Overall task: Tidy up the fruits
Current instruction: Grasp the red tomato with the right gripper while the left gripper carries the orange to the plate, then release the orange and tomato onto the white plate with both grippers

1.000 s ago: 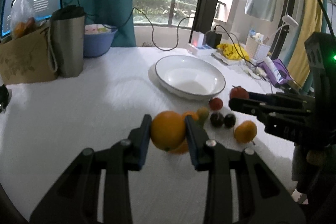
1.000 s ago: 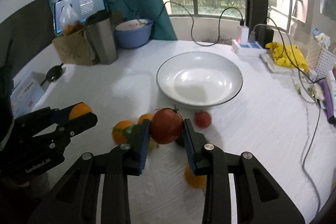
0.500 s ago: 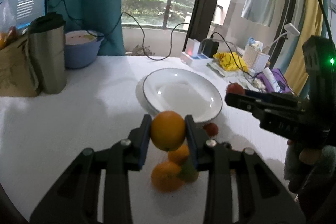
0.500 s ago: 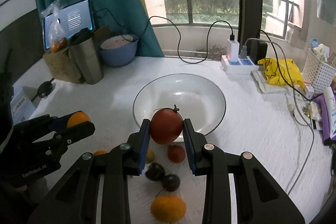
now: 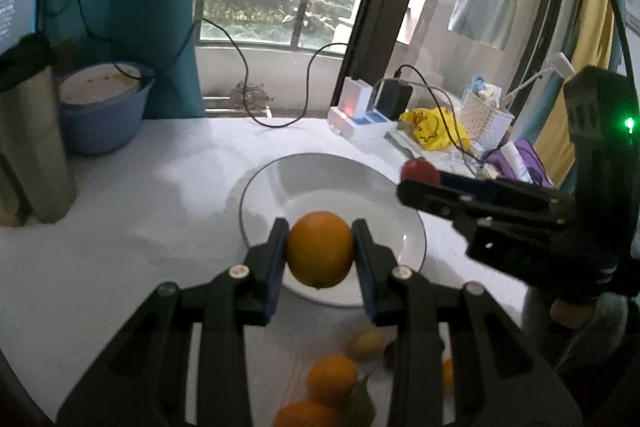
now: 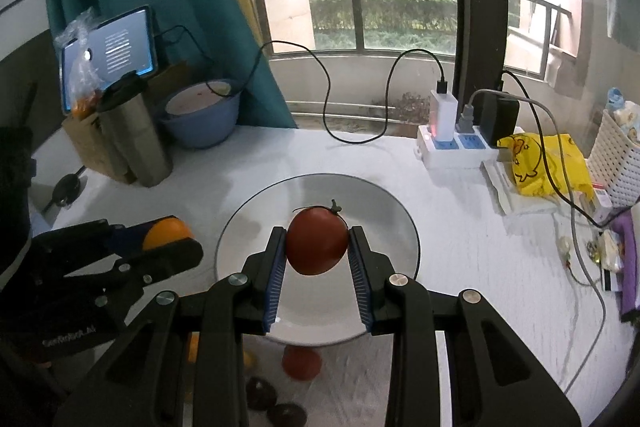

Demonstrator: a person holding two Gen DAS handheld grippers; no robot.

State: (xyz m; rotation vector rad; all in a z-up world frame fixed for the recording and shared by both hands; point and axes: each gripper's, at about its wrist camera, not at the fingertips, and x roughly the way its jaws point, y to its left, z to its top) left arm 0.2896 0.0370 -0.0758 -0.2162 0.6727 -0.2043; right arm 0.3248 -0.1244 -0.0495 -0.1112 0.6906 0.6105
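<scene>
My left gripper point(image 5: 320, 251) is shut on an orange point(image 5: 319, 249) and holds it above the near part of the white plate point(image 5: 280, 179). My right gripper point(image 6: 318, 249) is shut on a red tomato point(image 6: 317, 241) and holds it above the same plate point(image 6: 384, 203), which holds nothing. In the left wrist view the right gripper point(image 5: 416, 183) comes in from the right over the plate's rim. In the right wrist view the left gripper point(image 6: 180, 243) is at the plate's left edge. Loose fruit lies below: oranges point(image 5: 332, 381), a yellow-green fruit point(image 5: 366, 345), a small tomato point(image 6: 301, 363), dark fruits point(image 6: 260, 393).
A steel tumbler point(image 6: 136, 139), a brown paper bag point(image 6: 90, 147) and a blue bowl point(image 6: 202, 119) stand at the back left. A power strip point(image 6: 456, 147) with cables, a yellow bag point(image 6: 548, 167) and a white basket point(image 6: 616, 155) sit at the back right.
Both grippers have moved forward with their fruit, from above the loose fruit pile to above the plate. The loose fruit now lies below and behind the fingertips.
</scene>
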